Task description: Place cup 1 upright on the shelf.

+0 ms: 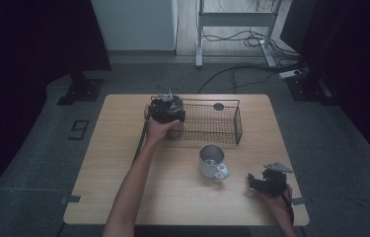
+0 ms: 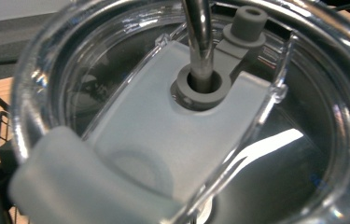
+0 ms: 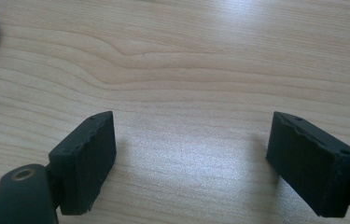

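step: placing lidded tumbler (image 2: pixel 172 140) into wire basket (image 1: pixel 207 121) | left tongs (image 1: pixel 166 109): gripping cannot tell | right tongs (image 3: pixel 191 154): resting open, empty, on counter (image 3: pixel 200 56) | next: releasing, withdrawing upward

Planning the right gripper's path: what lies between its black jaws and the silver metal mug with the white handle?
Nothing. In the high view, bare light wooden tabletop separates the right gripper from the mug.

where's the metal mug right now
In the high view the metal mug stands near the table's middle, just in front of the wire basket, left of the right claw.
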### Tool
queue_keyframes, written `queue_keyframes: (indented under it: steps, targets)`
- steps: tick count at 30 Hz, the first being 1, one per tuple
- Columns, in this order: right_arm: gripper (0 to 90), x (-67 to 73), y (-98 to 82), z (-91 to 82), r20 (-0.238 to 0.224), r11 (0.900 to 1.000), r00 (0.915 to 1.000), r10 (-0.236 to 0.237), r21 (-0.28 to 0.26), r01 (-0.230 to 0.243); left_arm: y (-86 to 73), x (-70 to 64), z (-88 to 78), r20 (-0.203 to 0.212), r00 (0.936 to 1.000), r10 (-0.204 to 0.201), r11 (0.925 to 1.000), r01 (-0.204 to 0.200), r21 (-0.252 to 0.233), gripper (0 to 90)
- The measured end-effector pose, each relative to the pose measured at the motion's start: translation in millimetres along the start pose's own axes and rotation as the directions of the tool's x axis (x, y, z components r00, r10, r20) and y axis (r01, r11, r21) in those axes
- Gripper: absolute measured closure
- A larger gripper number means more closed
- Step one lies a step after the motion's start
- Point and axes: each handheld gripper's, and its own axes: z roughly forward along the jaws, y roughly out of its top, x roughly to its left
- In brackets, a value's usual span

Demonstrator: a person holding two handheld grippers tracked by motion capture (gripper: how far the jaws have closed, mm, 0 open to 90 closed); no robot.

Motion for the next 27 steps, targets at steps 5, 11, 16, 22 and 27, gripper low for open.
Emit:
queue_keyframes:
  steps: [5, 11, 16, 22, 27]
  targets:
    - [15.2, 0.0, 0.0, 0.0, 0.0, 1.0, 1.0, 0.0, 0.0, 0.0, 2.9, 0.1, -8.4, 0.01, 1.0, -0.001, 0.9997, 0.002, -0.026, 0.7]
    - [15.2, 0.0, 0.0, 0.0, 0.0, 1.0, 1.0, 0.0, 0.0, 0.0, 3.0, 1.7, -20.8, 0.013, 0.9999, -0.006, 0.999, 0.007, -0.045, 0.4]
    - [15.1, 0.1, 0.0, 0.0, 0.001, 1.0, 1.0, 0.0, 0.0, 0.0, -0.6, 4.3, -32.0, 0.014, 0.9999, -0.002, 0.9986, 0.003, -0.053, 0.2]
    - [15.1, 0.2, -0.1, 0.1, 0.002, 1.0, 1.0, 0.0, -0.001, 0.0, -5.9, 9.2, -45.3, 0.019, 0.9998, -0.007, 0.9974, 0.008, -0.071, 0.0]
    - [15.0, 0.3, -0.1, 0.1, 0.003, 1.0, 1.0, 0.001, -0.001, -0.001, -11.7, 12.6, -57.7, 0.024, 0.9996, -0.012, 0.9959, 0.014, -0.089, 0.0]
